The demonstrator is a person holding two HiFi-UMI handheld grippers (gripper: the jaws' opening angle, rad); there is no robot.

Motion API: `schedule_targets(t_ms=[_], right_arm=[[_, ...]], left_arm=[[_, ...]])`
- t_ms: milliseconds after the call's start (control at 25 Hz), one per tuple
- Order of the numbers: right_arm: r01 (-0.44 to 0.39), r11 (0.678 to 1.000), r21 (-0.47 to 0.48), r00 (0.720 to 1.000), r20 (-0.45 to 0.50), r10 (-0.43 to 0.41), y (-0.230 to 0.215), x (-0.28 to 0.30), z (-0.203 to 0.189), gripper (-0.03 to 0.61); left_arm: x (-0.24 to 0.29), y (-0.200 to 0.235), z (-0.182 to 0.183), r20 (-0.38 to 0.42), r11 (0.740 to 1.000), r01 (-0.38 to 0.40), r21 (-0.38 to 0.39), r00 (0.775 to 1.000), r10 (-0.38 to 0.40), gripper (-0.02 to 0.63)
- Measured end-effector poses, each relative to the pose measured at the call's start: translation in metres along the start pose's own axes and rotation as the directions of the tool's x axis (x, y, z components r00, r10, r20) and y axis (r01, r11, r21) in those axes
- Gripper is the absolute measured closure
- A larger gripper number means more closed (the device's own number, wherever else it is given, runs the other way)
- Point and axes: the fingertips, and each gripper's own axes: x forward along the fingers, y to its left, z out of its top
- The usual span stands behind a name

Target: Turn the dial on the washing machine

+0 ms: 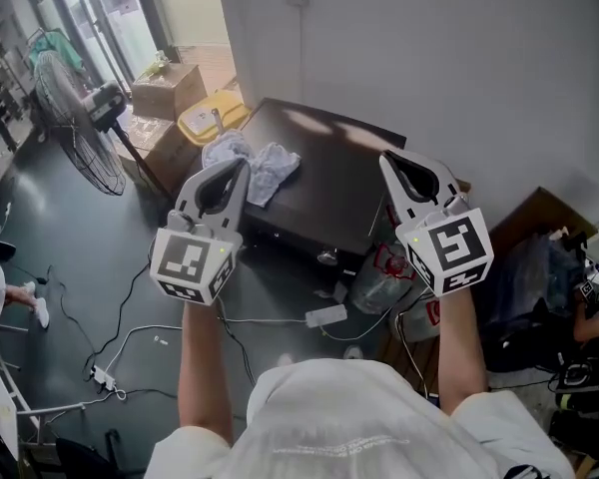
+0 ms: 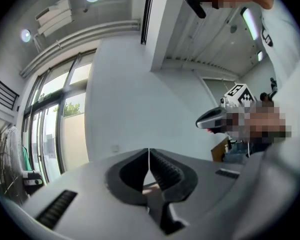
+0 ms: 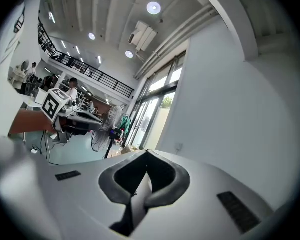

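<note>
A dark, flat-topped machine (image 1: 329,183) stands against the white wall below my raised grippers, and a small round knob (image 1: 326,256) shows on its near front edge. A crumpled pale cloth (image 1: 252,163) lies on its left part. My left gripper (image 1: 242,164) is held high over the cloth, its jaws shut and empty (image 2: 149,152). My right gripper (image 1: 384,158) is held up over the machine's right side, its tips together with nothing between them (image 3: 146,154). Both point level at the bare wall, well above the machine, touching nothing.
A standing fan (image 1: 75,118), cardboard boxes (image 1: 168,90) and a yellow-lidded bin (image 1: 212,118) stand at the left. Cables, a power strip (image 1: 102,375) and a white adapter (image 1: 327,316) lie on the dark floor. A plastic bag (image 1: 384,277) and dark clutter (image 1: 549,277) sit at the right.
</note>
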Motion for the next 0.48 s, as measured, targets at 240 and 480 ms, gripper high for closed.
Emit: schedule_targets(t_ms=[240,480], right_arm=[[0.0,1.0,-0.012,1.0,-0.005,0.0,-0.001,0.005,-0.002,0.565],[-0.011,1.0,-0.024,1.0,-0.026,0.01,0.004,0.011,-0.014,0.565]], left_arm=[[-0.003,0.004,0.003,0.012,1.0,-0.01,0.009,1.0,0.01,0.592],[0.001,0.008,-0.005,-0.002,1.0,-0.008,0.007,1.0,0.008,0.592]])
